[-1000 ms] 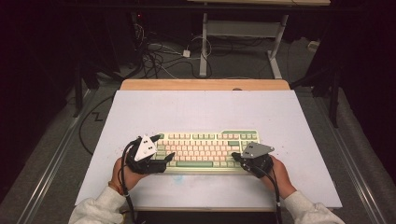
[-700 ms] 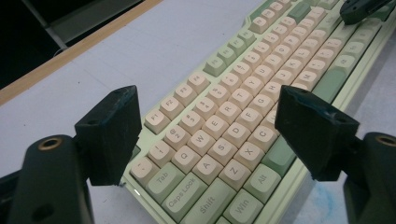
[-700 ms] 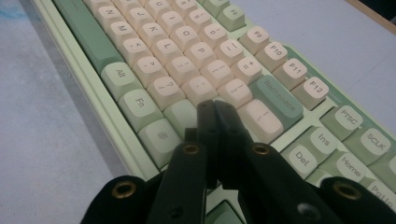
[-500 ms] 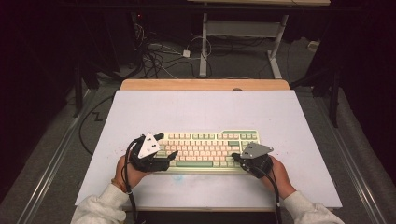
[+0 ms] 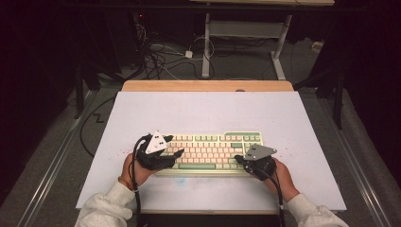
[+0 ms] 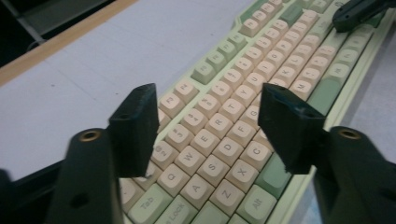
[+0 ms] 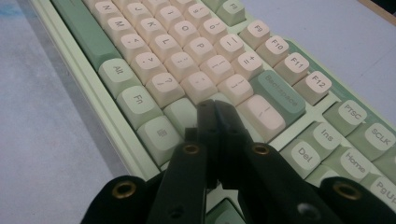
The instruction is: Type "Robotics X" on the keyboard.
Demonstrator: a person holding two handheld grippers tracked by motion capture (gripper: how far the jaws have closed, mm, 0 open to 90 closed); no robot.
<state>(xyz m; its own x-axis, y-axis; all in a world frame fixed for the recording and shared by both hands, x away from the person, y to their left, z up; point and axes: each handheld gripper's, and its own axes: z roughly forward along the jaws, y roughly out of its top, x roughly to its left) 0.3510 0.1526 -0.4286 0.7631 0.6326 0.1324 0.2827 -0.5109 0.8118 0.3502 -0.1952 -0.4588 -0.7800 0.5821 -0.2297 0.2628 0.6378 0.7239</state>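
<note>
Two grippers over keyboard: left gripper fingers apart, just closing, nothing between; right gripper fingers together above keys.

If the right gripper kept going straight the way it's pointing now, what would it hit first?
Most likely the keyboard. The right gripper, fingers shut together, points low over the keys at the keyboard's right end, tips near the Enter and Backspace keys. How far it hangs above them is hard to tell.
</note>
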